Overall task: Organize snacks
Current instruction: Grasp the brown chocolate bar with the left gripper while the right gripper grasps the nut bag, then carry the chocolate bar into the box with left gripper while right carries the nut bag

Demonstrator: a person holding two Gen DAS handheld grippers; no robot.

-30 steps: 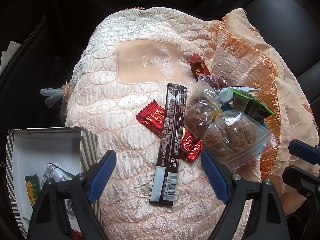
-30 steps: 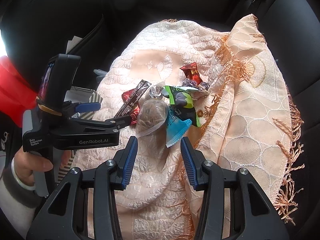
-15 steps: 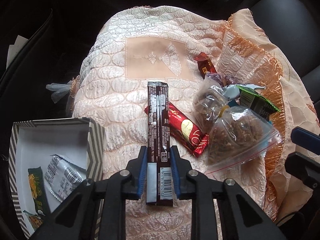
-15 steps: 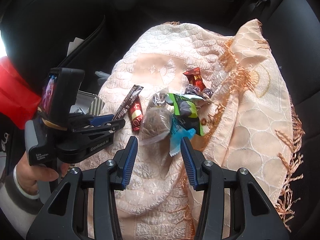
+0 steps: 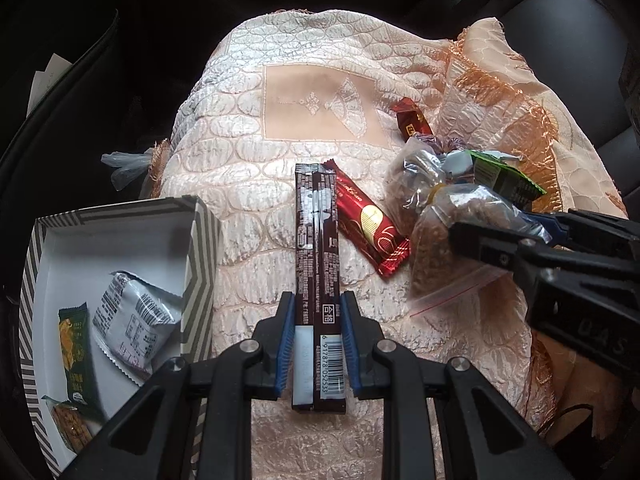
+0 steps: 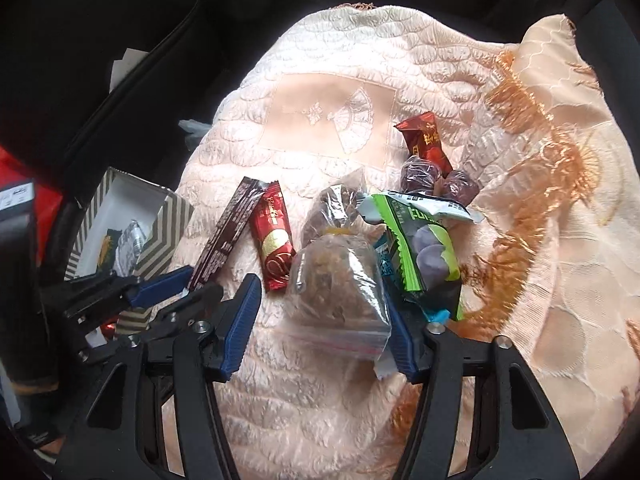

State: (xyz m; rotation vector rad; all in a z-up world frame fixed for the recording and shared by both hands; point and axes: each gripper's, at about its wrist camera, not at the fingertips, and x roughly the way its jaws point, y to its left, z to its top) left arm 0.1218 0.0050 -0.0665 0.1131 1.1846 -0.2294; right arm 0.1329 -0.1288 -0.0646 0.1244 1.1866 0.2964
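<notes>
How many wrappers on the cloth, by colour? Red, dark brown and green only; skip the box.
Red: 2, the flat bar and the small candy
Dark brown: 1, the long bar
Green: 1, the packet
Total: 4 on the cloth

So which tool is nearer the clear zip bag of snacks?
Right. The right tool straddles the clear zip bag, open. The left tool is off to its side, shut on the dark chocolate bar.
</notes>
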